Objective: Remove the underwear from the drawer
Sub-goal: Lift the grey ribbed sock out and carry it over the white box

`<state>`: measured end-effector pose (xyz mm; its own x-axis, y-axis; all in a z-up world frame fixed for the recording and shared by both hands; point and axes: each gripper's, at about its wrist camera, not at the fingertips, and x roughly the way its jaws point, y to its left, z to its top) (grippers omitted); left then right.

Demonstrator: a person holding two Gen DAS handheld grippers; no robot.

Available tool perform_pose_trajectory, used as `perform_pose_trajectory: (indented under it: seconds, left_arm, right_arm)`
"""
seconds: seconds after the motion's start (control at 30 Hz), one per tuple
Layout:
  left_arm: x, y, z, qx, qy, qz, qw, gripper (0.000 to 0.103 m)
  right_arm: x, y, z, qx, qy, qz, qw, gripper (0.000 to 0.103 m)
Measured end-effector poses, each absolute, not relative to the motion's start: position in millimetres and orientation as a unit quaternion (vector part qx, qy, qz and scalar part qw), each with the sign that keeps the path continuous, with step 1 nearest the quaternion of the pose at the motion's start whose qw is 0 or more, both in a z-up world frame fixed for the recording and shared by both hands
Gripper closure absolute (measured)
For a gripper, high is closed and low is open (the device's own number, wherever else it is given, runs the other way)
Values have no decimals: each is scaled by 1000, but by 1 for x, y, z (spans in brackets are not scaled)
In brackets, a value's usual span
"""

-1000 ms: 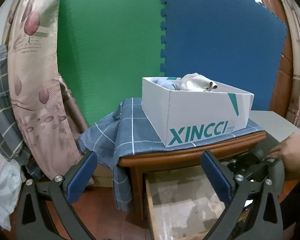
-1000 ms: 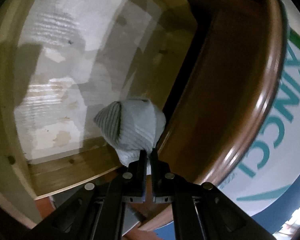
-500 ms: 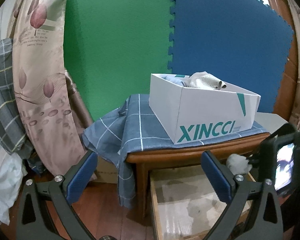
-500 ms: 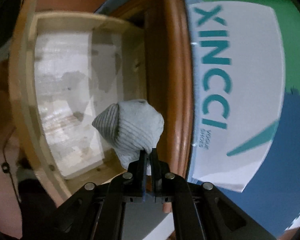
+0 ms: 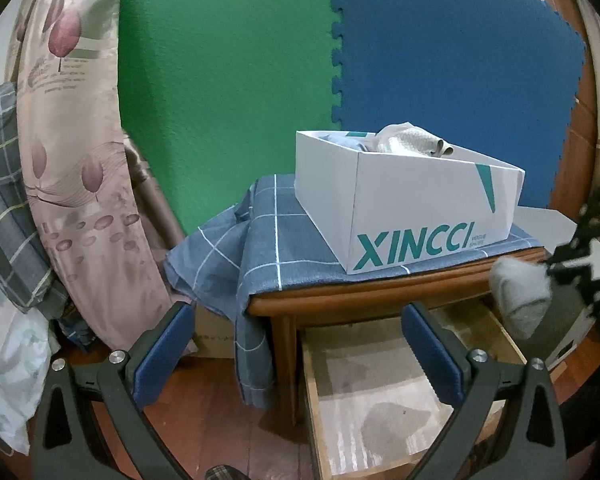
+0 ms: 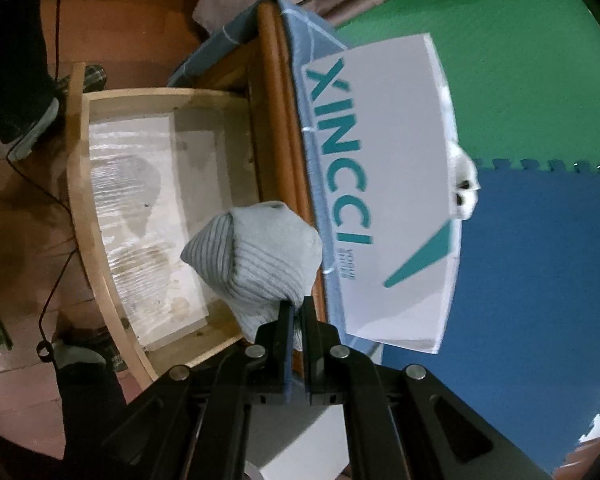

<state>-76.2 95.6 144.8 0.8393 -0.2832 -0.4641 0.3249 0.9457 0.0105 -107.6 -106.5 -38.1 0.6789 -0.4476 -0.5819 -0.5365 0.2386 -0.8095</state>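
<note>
One rolled grey ribbed underwear bundle (image 6: pixel 256 264) hangs pinched in our right hand-held gripper (image 6: pixel 296 316), jaws nearly shut on it, clear above pale wooden drawer (image 6: pixel 100 248) w/ bare floor. Left hand-held gripper (image 5: pixel 300 344) wide open, empty, parked facing drawer, presumably on standby.

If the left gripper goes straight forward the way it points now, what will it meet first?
Probably the front edge of the wooden table, just above the open drawer. The left gripper is open, holds nothing, and no object shows between it and that edge, though depth is hard to judge.
</note>
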Motion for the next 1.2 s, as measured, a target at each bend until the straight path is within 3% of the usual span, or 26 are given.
perform_pose_trajectory:
  seconds: [0.37,0.57,0.9,1.2]
  left_arm:
    - [-75,95,143,45,241,-162,956,1]
    - [-76,90,140,58,247,-166,953,1]
    - [-62,82,119,97,300,-131,940,1]
    - [-48,88,114,66,338,-99,934,1]
  right_arm:
    - [-106,-138,-7,-624,380,27,683,101]
    - [-100,-139,39,-606,383,15,697,101]
    - [-90,-123,204,-538,344,-26,769,100]
    - [-54,-121,277,-437,326,-50,837,100]
